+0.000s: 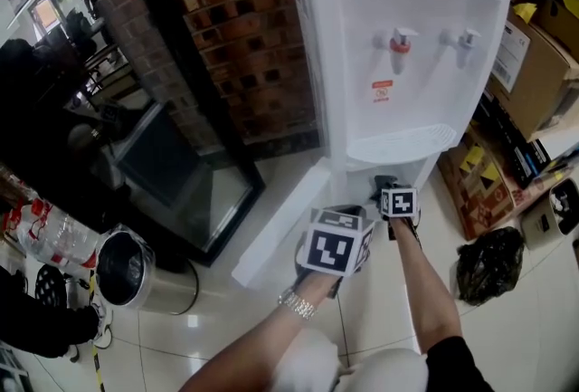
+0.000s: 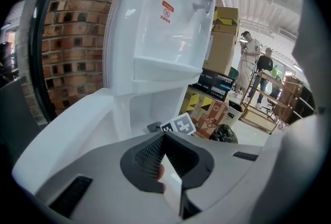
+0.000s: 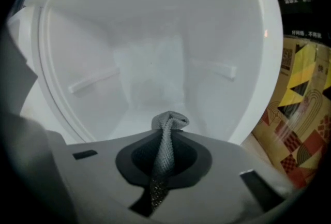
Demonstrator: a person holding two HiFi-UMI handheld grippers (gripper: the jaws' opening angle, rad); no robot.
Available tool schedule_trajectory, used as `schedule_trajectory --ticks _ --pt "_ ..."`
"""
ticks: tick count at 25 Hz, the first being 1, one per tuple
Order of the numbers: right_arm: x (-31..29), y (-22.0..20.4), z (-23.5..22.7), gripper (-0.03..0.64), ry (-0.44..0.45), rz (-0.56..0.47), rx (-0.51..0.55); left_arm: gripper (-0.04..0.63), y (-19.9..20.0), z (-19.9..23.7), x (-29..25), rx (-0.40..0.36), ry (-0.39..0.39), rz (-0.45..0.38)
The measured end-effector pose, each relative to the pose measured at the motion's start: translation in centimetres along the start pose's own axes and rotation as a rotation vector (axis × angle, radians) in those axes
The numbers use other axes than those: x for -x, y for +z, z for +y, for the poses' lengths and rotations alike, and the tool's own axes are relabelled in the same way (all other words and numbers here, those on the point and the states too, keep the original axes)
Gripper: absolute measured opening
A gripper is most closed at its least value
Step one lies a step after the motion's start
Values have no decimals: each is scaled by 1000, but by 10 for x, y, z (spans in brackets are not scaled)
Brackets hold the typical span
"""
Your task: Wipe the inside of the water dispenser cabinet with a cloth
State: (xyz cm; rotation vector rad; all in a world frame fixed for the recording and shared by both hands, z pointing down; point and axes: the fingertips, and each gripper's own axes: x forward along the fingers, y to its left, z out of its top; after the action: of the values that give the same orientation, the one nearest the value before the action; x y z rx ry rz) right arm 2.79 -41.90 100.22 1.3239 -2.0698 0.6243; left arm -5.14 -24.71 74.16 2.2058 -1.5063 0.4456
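Observation:
The white water dispenser (image 1: 407, 46) stands against a brick wall, and its lower cabinet door (image 1: 271, 236) is swung open to the left. My right gripper (image 3: 166, 151) is shut on a grey cloth (image 3: 165, 137), a twisted bunch of which sticks out past the jaws. It points into the bare white cabinet interior (image 3: 150, 62). In the head view the right gripper (image 1: 391, 193) is at the cabinet opening. My left gripper (image 2: 168, 168) is shut on the white edge of the door (image 2: 67, 140). From above, the left gripper (image 1: 333, 247) sits at the door's free end.
Cardboard boxes (image 1: 534, 64) and a patterned box (image 1: 470, 186) stand to the right of the dispenser, with a black bag (image 1: 488, 263) on the floor. A metal bin (image 1: 136, 271) is at the left. People (image 2: 253, 62) stand far off by a rack.

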Motion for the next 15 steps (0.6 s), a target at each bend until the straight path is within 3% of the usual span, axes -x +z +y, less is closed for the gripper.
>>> schedule_trajectory --ticks 4,8,15 --pt "-7 -20 33 12 114 72 -8 5 3 1 0 11 -1 -7" --pt "9 4 93 12 299 -10 24 5 1 -3 -3 6 -8 1" --pt "23 24 117 12 382 -52 -18 5 -2 2 -3 4 1 9"
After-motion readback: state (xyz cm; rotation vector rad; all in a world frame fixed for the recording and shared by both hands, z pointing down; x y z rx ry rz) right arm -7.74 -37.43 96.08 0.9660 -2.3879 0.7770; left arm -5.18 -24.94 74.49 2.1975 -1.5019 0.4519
